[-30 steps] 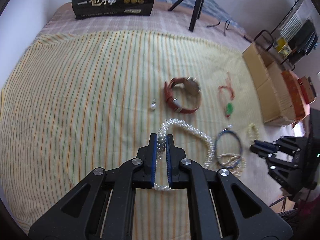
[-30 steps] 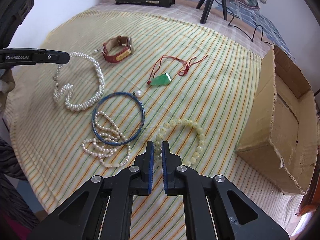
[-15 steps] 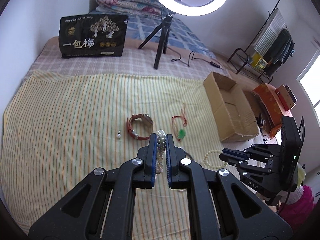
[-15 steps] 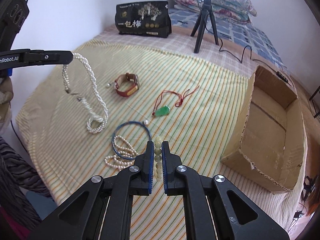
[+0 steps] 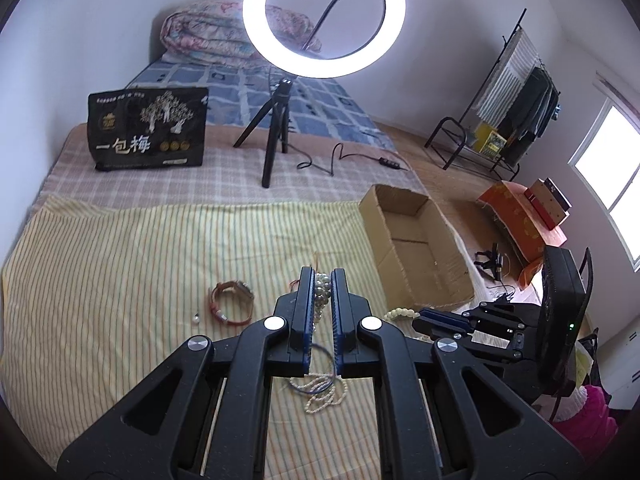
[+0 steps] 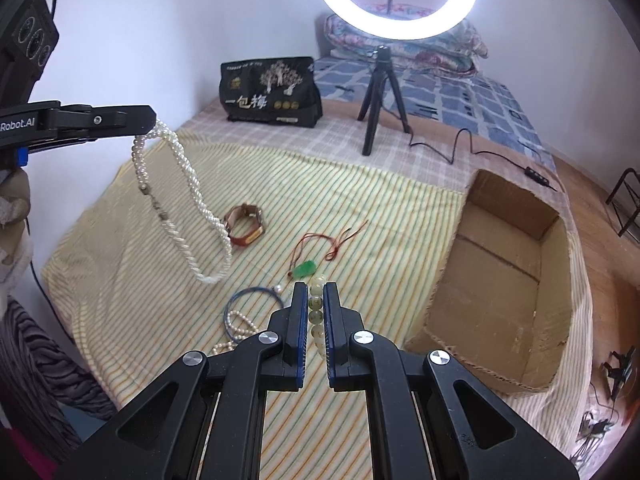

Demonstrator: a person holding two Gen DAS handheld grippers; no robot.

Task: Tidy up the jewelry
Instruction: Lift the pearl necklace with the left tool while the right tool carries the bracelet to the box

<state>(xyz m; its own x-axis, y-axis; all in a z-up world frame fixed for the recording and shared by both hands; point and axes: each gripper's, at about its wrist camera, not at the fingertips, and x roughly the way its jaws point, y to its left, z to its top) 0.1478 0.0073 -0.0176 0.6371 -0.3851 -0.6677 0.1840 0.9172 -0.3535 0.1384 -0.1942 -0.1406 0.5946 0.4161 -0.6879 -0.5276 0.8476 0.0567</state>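
My left gripper is shut on a white twisted pearl necklace; in the right wrist view that necklace hangs free in a long loop from the left gripper, above the striped cloth. My right gripper is shut on a pale yellow-green bead bracelet, lifted off the cloth. On the cloth lie a brown leather watch, a green pendant on a red cord, a blue bangle and a thin pearl strand. An open cardboard box stands at the right.
The yellow striped cloth covers the bed. A small pearl drop lies left of the watch. Behind stand a black printed bag, a ring light on a tripod with its cable, and folded quilts by the wall.
Both grippers have risen and tilted up. The pearl necklace has left the cloth and now dangles from the left gripper. The bead bracelet has lifted off the cloth in the right gripper.
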